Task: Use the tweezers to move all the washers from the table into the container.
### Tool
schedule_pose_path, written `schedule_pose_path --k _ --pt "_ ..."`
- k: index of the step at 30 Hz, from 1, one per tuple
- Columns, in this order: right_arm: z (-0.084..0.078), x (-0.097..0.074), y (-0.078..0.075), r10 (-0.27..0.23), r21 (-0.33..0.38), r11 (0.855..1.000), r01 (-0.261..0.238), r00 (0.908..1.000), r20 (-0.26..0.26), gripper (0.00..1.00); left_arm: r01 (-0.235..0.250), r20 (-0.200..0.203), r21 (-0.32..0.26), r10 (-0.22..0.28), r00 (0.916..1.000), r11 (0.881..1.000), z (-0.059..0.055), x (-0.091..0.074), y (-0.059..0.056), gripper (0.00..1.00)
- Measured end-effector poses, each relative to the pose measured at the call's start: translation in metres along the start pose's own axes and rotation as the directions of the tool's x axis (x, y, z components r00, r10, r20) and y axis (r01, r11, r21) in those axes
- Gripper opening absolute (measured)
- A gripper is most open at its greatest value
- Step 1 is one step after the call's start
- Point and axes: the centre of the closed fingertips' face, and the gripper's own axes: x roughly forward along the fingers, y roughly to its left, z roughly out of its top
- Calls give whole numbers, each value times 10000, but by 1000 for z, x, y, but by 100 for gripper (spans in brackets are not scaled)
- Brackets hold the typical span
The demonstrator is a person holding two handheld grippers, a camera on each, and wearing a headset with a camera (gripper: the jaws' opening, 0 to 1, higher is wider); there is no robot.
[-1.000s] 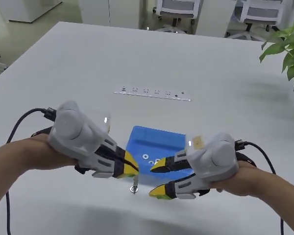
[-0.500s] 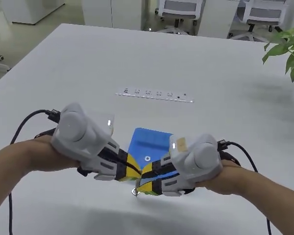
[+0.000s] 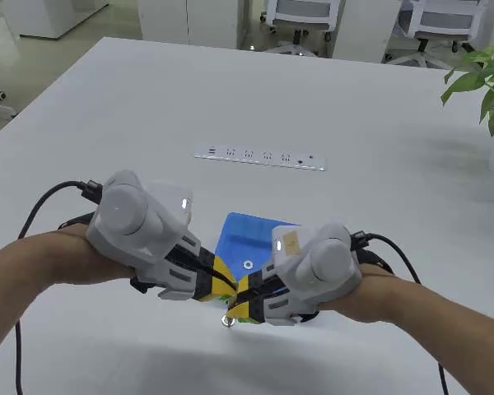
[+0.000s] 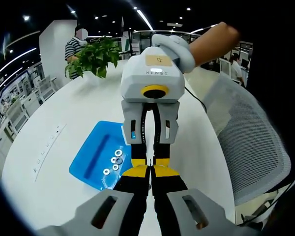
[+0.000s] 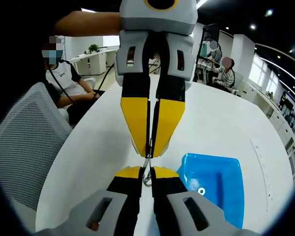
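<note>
Several washers (image 4: 114, 162) already in blue container (image 4: 91, 157); left gripper (image 3: 222, 284) and right gripper (image 3: 245, 303), tip to tip, both pinch tweezers (image 5: 148, 162) (handover, probably); remainder uncertain.

Head view down over the table (image 3: 354, 99); gripper views nose-to-nose, seemingly low, blue container (image 3: 245, 234) common to all.

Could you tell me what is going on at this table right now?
A person holds a gripper in each hand. The left gripper and the right gripper meet tip to tip over the white table, on the near side of the blue container, both shut on the thin metal tweezers between them. Several washers already lie in the container. Whether the tweezers hold a washer is too small to tell.
</note>
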Motion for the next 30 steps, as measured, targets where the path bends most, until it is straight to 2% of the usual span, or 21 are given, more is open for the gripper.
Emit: schedule_pose_path --k 20,26,30 --pt "0 -1 1 -69 342 9994 73 9999 -121 7 -106 -26 -225 105 9999 9997 -1 -1 -1 6" --pt "1 -5 1 -115 374 9992 118 9999 -91 7 -124 107 -436 129 9999 9990 0 -3 -2 12" --pt "2 -9 0 -166 393 9991 169 9998 -73 7 -278 329 -410 292 9990 9988 0 -5 -1 22"
